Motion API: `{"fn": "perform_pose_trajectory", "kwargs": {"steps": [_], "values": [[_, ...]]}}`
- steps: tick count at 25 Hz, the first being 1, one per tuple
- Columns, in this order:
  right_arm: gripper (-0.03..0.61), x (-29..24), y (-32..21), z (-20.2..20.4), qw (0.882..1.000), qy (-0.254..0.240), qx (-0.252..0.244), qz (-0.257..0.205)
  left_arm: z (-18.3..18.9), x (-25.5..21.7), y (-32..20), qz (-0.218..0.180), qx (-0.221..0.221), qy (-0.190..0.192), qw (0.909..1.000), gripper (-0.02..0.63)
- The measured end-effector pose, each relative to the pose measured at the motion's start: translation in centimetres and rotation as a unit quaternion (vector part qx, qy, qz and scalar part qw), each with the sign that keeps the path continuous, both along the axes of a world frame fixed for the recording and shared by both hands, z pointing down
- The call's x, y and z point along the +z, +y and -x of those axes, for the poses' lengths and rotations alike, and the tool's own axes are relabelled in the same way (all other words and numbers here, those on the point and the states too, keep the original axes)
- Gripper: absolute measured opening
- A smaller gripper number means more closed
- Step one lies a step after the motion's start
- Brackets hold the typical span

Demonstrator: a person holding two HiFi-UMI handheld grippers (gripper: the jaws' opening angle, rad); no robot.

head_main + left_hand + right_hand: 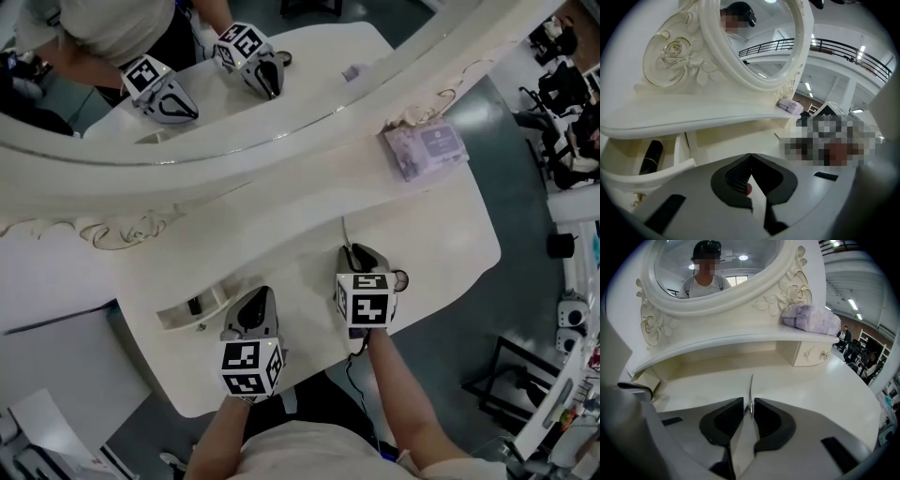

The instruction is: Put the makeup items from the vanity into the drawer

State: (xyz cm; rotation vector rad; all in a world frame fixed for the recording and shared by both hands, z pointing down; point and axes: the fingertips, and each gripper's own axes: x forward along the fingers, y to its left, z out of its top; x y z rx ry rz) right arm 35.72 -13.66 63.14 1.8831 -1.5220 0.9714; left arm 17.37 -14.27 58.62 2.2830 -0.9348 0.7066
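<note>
1. A white vanity (441,234) with a carved oval mirror (234,94) is seen from above. A person stands at it with a gripper in each hand.
2. The small drawer (656,172) under the shelf on the left is pulled open. A black tube (650,157), likely a lipstick, lies inside, so at least one item looks put away.
3. The left gripper (749,155) hangs just beside the open drawer. Its jaws are closed tip to tip, and nothing shows between them.
4. The right gripper (749,400) points down at the middle of the tabletop. A thin metal tool (750,383), perhaps tweezers, lies between its jaws and points toward the mirror. The jaws stand narrowly apart with a gap on each side, so they do not seem to pinch it yet.
5. A purple packet (813,318) rests on the upper shelf at the right, well apart from the drawer.
6. The task looks partway done. The metal tool needs gripping and carrying left to the drawer, and the packet may follow.
</note>
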Motion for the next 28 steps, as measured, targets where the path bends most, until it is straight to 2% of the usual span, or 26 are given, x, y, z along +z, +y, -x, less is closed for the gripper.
{"fn": "perform_pose_trajectory", "kwargs": {"steps": [2,7,16,22,28], "values": [[0.066,0.0,0.0,-0.1,1.0,0.004,0.002,0.002,0.4,-0.2,0.1,0.0,-0.003,0.002,1.0,0.005],[0.061,-0.5,0.9,0.6,1.0,0.0,0.013,0.001,2.2,-1.0,0.7,-0.005,-0.009,0.006,0.9999,0.005],[0.061,-3.9,2.7,5.0,1.0,-0.007,-0.005,-0.019,5.5,-3.1,1.7,-0.024,-0.022,0.021,0.9993,0.005],[0.061,-6.5,3.3,9.3,0.999,-0.011,-0.035,-0.036,9.1,-4.7,2.3,-0.041,-0.044,0.03,0.9977,0.005],[0.061,-8.9,2.7,15.2,0.995,-0.012,-0.09,-0.051,14.8,-5.9,2.5,-0.053,-0.092,0.028,0.994,0.005]]}}
